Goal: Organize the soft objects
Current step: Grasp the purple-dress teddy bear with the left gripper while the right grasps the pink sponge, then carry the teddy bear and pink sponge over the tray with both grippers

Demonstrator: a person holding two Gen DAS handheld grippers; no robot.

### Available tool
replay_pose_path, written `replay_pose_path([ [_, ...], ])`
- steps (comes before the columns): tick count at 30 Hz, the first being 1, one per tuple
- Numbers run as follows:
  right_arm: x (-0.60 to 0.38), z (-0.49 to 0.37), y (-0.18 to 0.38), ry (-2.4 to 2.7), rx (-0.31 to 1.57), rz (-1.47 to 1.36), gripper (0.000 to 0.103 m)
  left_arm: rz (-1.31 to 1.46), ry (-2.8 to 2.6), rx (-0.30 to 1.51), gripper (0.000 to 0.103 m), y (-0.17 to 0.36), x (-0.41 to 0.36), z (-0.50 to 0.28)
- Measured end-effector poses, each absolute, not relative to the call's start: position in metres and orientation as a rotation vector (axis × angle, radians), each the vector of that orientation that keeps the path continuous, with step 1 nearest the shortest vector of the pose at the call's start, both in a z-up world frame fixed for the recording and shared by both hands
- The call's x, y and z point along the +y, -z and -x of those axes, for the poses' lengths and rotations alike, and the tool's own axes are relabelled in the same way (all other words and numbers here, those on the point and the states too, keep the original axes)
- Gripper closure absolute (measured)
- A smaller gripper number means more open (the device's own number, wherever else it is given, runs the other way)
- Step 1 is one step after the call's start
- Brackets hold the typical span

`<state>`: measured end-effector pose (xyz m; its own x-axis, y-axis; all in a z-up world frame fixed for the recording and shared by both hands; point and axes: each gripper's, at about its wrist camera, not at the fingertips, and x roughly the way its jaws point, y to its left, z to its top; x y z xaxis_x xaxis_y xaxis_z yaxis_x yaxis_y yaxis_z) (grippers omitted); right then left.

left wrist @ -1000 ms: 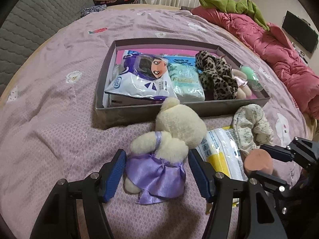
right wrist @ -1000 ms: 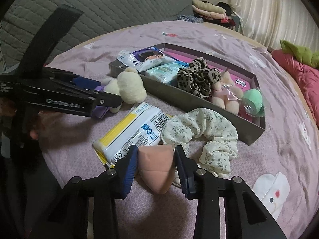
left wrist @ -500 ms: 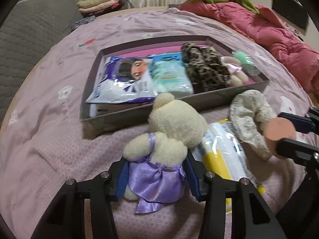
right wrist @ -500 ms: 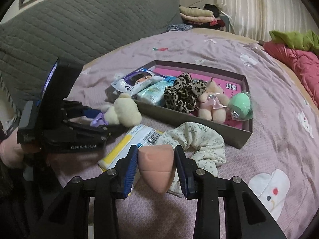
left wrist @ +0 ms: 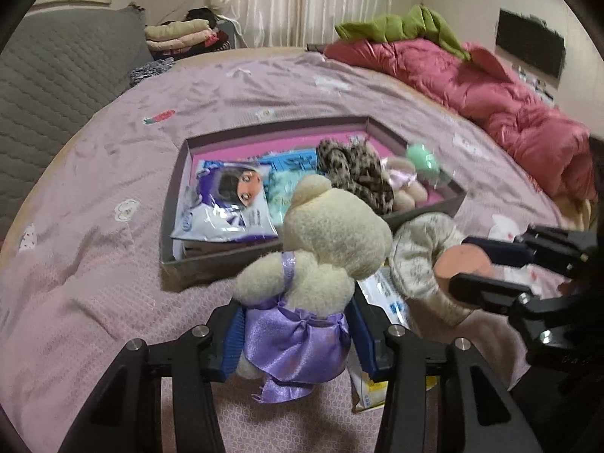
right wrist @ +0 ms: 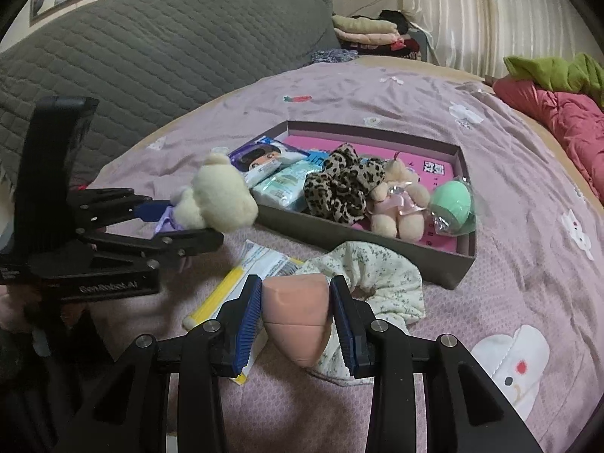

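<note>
Now, on a pink bedspread (left wrist: 94, 264), the left tongs (left wrist: 296, 334), whose jaws have just been closing, pinch a cream teddy bear in a purple dress (left wrist: 321, 256) near the shallow box (right wrist: 434, 260) of soft things, while the right tongs (right wrist: 296, 311) clamp a peach makeup sponge (right wrist: 298, 309) beside a floral scrunchie (right wrist: 381, 275).

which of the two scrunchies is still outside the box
The cream floral fabric scrunchie, lying on the pink bedspread in front of the grey box. The leopard-print scrunchie already sits inside it.
</note>
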<state>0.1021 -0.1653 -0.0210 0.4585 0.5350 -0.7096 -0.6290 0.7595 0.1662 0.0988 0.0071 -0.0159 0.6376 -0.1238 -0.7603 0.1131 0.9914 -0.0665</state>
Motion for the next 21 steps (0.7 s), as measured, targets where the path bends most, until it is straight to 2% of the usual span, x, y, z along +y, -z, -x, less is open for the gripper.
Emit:
replay_pose_path([
  [21, -0.188, -0.148, -0.003, -0.584, 0.736, 0.028, 0.064, 0.085, 0.107, 0.800, 0.054, 0.003, 0.014, -0.123],
])
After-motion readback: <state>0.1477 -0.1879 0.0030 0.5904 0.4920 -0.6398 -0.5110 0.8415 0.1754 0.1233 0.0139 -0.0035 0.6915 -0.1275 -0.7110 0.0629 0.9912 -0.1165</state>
